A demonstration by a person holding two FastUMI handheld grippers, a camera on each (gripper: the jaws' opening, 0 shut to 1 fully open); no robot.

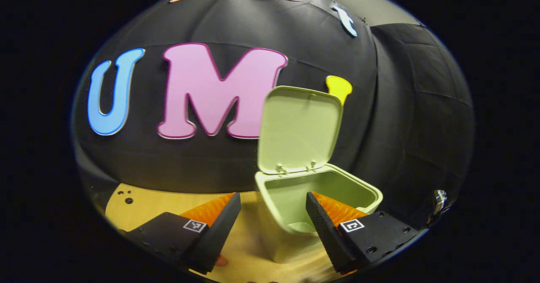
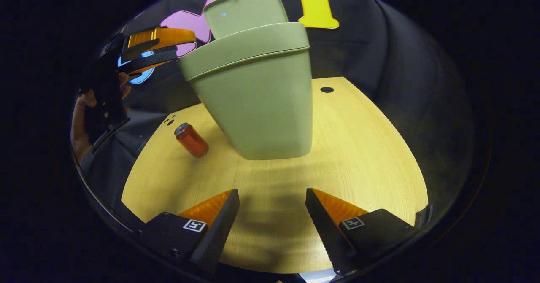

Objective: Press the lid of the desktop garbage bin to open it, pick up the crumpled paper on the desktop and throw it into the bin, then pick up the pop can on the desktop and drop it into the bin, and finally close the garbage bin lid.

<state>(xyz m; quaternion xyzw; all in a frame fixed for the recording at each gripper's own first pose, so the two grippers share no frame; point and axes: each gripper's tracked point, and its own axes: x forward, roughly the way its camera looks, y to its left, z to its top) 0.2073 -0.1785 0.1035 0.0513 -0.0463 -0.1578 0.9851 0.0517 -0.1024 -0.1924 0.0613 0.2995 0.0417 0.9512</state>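
The pale green desktop bin (image 1: 270, 181) stands on the wooden table with its lid (image 1: 299, 127) swung up against the back wall. My left gripper (image 1: 273, 195) hovers open just above and in front of the bin's mouth, nothing between its fingers. In the right gripper view the bin (image 2: 257, 101) rises ahead with its lid (image 2: 244, 11) upright, and a red pop can (image 2: 192, 140) stands on the table to its left. My right gripper (image 2: 272, 191) is open and empty, low over the table before the bin. The left gripper (image 2: 145, 55) hangs at the bin's upper left.
A person's hand (image 2: 80, 122) holds the left gripper at the far left. The wooden table (image 2: 358, 148) has a round hole (image 2: 326, 90) behind the bin and small holes (image 1: 128, 200) near its left corner. Black cloth walls close the back and sides.
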